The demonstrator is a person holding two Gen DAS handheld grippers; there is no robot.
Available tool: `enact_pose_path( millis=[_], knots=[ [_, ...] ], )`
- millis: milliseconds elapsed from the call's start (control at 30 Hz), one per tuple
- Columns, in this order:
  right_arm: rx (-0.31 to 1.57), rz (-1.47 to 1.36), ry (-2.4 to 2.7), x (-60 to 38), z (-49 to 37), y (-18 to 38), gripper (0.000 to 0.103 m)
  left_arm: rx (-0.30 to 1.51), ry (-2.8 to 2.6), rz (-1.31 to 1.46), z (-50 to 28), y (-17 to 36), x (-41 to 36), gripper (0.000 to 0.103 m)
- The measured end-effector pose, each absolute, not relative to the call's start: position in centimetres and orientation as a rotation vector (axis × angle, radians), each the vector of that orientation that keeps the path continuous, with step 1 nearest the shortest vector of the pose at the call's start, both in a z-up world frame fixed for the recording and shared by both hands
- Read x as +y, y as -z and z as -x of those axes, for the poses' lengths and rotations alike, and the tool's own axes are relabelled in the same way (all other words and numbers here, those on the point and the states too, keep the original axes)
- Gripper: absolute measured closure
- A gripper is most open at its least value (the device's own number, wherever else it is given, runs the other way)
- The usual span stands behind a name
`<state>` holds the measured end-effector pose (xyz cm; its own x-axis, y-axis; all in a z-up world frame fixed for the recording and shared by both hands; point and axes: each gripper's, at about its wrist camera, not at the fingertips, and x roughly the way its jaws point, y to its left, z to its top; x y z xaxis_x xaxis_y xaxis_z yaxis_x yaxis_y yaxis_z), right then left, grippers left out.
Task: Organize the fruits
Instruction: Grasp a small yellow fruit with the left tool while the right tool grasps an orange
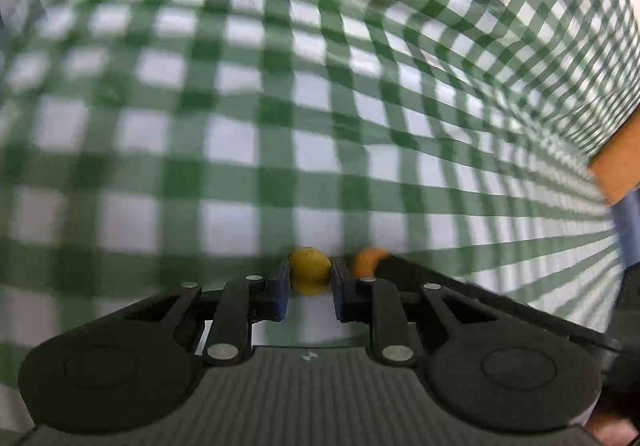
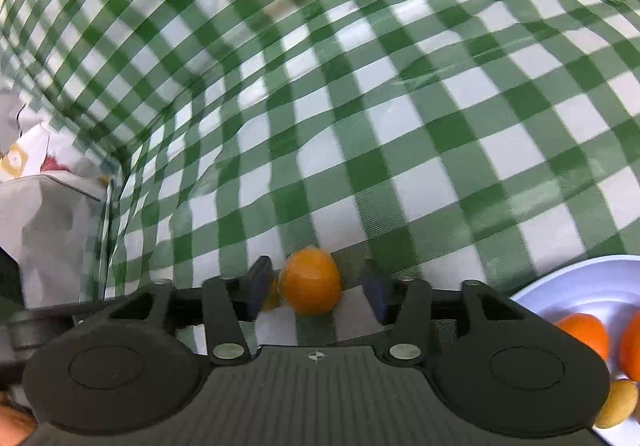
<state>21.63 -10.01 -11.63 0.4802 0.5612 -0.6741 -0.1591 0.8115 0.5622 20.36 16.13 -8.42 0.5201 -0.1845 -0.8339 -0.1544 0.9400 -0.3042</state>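
Observation:
In the left wrist view my left gripper [image 1: 310,278] is shut on a small round yellow fruit [image 1: 309,266], its blue pads [image 1: 281,288] pressing it from both sides just above the green checked tablecloth [image 1: 224,126]. An orange fruit [image 1: 367,260] shows just right of the right finger. In the right wrist view my right gripper [image 2: 315,276] stands open around an orange fruit [image 2: 310,286] that rests on the cloth, with a gap at each pad. A smaller orange piece [image 2: 272,296] peeks out behind the left pad.
A pale blue plate [image 2: 580,282] at the lower right holds two oranges [image 2: 584,332] and a yellowish fruit [image 2: 618,404]. White packaging [image 2: 52,214] stands at the left edge. A person's forearm [image 1: 618,162] crosses the right side of the left wrist view.

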Motion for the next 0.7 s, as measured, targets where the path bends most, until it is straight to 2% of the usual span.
enact_pose_path(
  millis=[233,300,333,700],
  knots=[
    [0.963,-0.245,-0.478,-6.6,-21.2,11.8,0.047,1.036,-0.015,0.239,-20.3,8.3,15.9,0.079],
    [0.949,-0.193,-0.482,-6.0,-21.0,11.7,0.064,1.040,-0.002,0.228,-20.5,8.5,15.6,0.078],
    [0.951,-0.179,-0.491,-5.8,-20.9,11.7,0.068,1.043,-0.001,0.223,-20.4,8.6,15.6,0.078],
    [0.910,-0.077,-0.485,-5.7,-19.7,9.9,0.068,1.040,0.006,0.192,-20.8,8.6,15.2,0.077]
  ],
)
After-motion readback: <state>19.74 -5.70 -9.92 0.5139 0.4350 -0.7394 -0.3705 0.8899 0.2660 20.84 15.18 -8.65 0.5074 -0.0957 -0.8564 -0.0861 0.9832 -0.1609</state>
